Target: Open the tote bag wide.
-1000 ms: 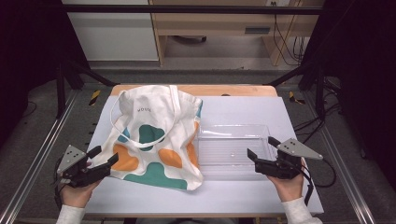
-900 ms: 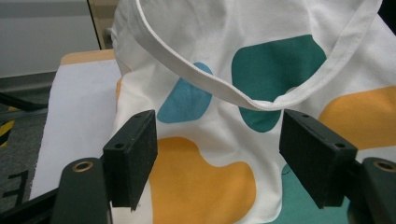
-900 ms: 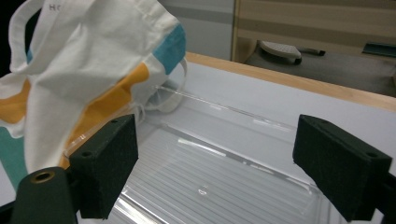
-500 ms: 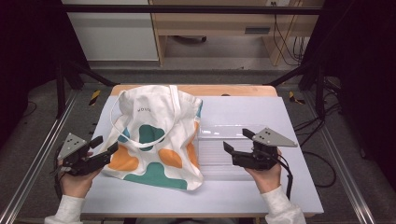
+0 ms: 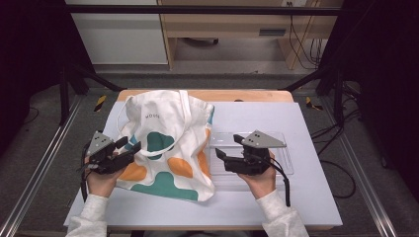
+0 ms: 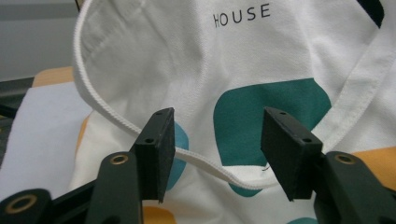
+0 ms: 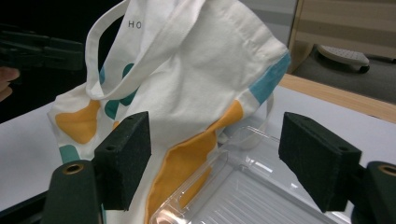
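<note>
White tote bag [image 5: 168,143] with teal and orange shapes lying on the table [image 5: 306,197], left gripper [image 5: 127,148] at its left edge, jaws apart around a handle strap [image 6: 140,128], right gripper [image 5: 228,148] jaws apart over a clear plastic tray [image 5: 281,158] just right of the bag

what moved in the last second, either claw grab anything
The right claw moved left over the clear plastic tray toward the tote bag, jaws open and empty. The left claw edged right to the bag's left edge, open around its handle strap, not clamped. Bag and tray stayed put.
</note>
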Available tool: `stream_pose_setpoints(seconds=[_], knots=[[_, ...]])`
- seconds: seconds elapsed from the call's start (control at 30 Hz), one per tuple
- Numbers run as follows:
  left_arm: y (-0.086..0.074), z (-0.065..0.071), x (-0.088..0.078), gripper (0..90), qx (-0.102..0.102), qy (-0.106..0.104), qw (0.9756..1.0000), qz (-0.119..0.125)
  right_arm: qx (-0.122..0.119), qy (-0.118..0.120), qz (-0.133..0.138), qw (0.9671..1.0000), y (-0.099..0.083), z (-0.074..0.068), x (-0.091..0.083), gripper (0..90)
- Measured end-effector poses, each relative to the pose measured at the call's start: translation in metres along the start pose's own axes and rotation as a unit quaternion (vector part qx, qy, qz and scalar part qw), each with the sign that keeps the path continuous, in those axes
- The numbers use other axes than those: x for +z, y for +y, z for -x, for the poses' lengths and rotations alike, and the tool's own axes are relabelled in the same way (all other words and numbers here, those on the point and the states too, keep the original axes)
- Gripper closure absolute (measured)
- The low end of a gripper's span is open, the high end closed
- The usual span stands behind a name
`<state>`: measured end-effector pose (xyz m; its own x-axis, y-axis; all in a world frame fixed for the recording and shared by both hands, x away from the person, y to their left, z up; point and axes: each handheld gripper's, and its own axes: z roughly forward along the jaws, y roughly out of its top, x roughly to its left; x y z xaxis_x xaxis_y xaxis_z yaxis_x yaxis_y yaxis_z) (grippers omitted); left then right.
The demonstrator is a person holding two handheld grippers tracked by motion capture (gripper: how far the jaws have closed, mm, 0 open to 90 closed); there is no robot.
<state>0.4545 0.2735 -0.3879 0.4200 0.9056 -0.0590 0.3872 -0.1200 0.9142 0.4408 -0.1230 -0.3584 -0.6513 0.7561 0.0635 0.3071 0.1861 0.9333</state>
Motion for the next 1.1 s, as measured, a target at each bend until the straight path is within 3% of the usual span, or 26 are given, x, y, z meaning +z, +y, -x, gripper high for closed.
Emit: stream_pose_setpoints(seconds=[0.2, 0.43, 0.47, 0.67, 0.93, 1.03, 1.1], knots=[[-0.009, -0.003, 0.012, 53.1, -0.009, 0.0, 0.9999, -0.011, -0.001, 0.009, -0.015, 0.9999, 0.0, -0.009, 0.016, 29.2], [-0.017, -0.007, 0.016, 64.4, -0.019, 0.001, 0.9996, -0.023, 0.002, 0.02, -0.022, 0.9996, 0.003, -0.025, 0.044, 31.2], [-0.018, -0.007, 0.017, 69.5, -0.02, 0.002, 0.9995, -0.026, 0.004, 0.02, -0.023, 0.9995, 0.005, -0.029, 0.053, 31.6], [-0.02, -0.007, 0.019, 79.9, -0.012, -0.002, 0.9991, -0.041, 0.022, 0.012, -0.025, 0.9993, 0.011, -0.035, 0.076, 35.6], [-0.02, -0.006, 0.018, 82.3, -0.006, -0.003, 0.999, -0.044, 0.035, 0.009, -0.034, 0.9988, 0.011, -0.036, 0.095, 48.8], [-0.02, -0.006, 0.018, 81.6, -0.007, -0.004, 0.999, -0.043, 0.04, 0.012, -0.035, 0.9985, 0.011, -0.035, 0.097, 51.3], [-0.019, -0.006, 0.016, 78.2, -0.011, -0.003, 0.9992, -0.039, 0.038, 0.011, -0.039, 0.9985, 0.011, -0.035, 0.099, 58.1]])
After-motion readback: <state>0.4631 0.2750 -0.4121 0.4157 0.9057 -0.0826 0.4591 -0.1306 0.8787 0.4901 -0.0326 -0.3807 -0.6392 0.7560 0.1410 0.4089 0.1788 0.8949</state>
